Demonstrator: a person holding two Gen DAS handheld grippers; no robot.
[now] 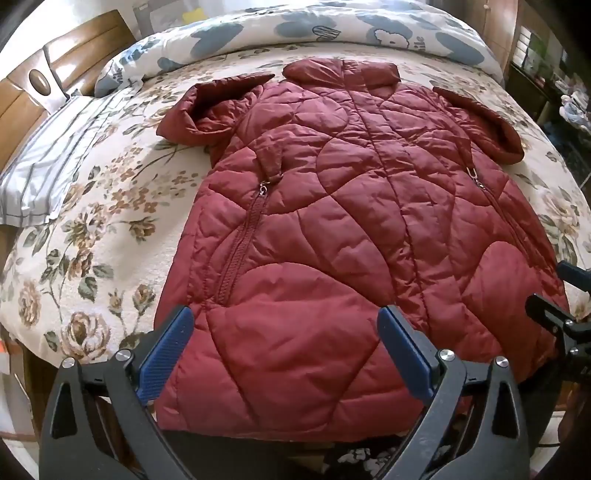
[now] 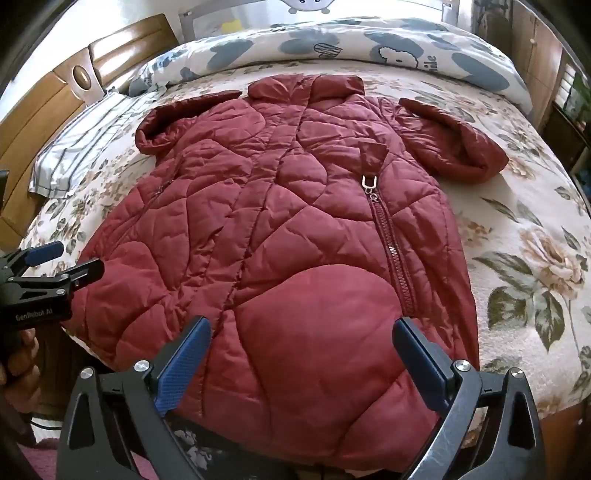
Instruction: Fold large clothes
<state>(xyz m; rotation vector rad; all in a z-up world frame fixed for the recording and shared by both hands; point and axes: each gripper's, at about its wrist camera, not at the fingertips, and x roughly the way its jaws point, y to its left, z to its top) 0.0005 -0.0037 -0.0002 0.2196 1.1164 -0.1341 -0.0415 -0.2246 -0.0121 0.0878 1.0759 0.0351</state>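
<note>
You have one dark red quilted coat (image 1: 332, 229) spread flat on the bed (image 1: 92, 229), collar at the far side and hem hanging at the near edge. Its two sleeves lie bent at the shoulders, and two zippers run down the sides. Your left gripper (image 1: 286, 354) is spread wide above the hem, holding nothing. Your right gripper (image 2: 303, 360) is also wide apart and holds nothing. One cartoon-print duvet (image 1: 295, 29) and one striped pillow (image 1: 48, 162) lie beyond.
</note>
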